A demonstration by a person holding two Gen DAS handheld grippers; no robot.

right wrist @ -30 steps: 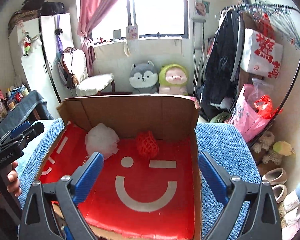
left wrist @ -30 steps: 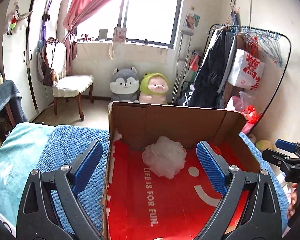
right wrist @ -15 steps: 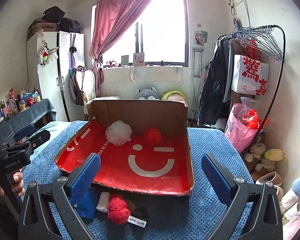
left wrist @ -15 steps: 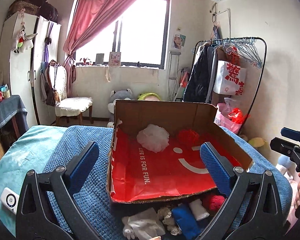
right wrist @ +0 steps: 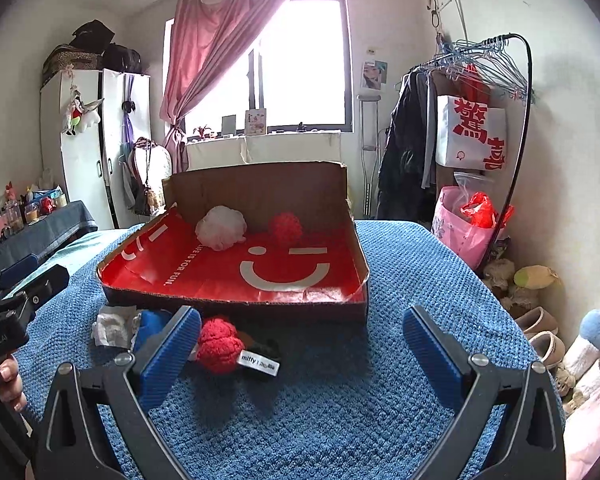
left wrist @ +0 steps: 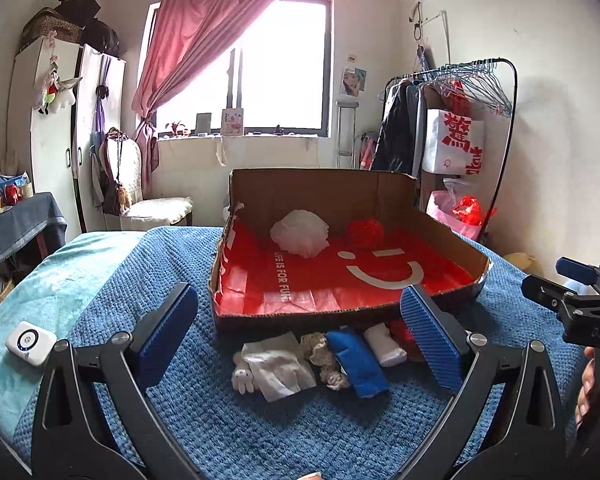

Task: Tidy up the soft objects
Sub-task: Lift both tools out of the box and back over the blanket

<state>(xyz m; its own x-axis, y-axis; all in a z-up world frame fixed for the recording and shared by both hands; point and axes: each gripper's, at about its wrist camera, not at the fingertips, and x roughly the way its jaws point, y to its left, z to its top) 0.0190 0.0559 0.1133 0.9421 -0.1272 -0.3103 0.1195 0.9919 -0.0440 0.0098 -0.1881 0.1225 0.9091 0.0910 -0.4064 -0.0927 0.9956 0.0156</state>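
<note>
A cardboard box (left wrist: pixel 332 314) with a red smiley lining lies on the blue blanket (left wrist: pixel 228 420). A white puff (left wrist: pixel 300 233) and a red puff (left wrist: pixel 365 232) rest at its back wall. In front of the box lies a row of soft things: a white cloth with a small bunny (left wrist: pixel 276 368), a beige crochet piece (left wrist: pixel 325 362), a blue piece (left wrist: pixel 356 362) and a white roll (left wrist: pixel 384 345). The right wrist view adds a red knit ball (right wrist: pixel 220 344) and a black item with a tag (right wrist: pixel 262 356). My left gripper (left wrist: pixel 298 292) and right gripper (right wrist: pixel 302 314) hang open and empty before the row.
A small white device (left wrist: pixel 31 343) lies on the teal sheet at the left. A clothes rack (left wrist: pixel 452 128) and a pink bag (right wrist: pixel 464 232) stand to the right. Plush toys and slippers (right wrist: pixel 540 328) cover the floor by the bed. A dark table with jars (right wrist: pixel 32 220) stands at the left.
Both grippers have drawn back from over the box and sunk lower. The row of soft things in front of the box has come into view. Both stay open.
</note>
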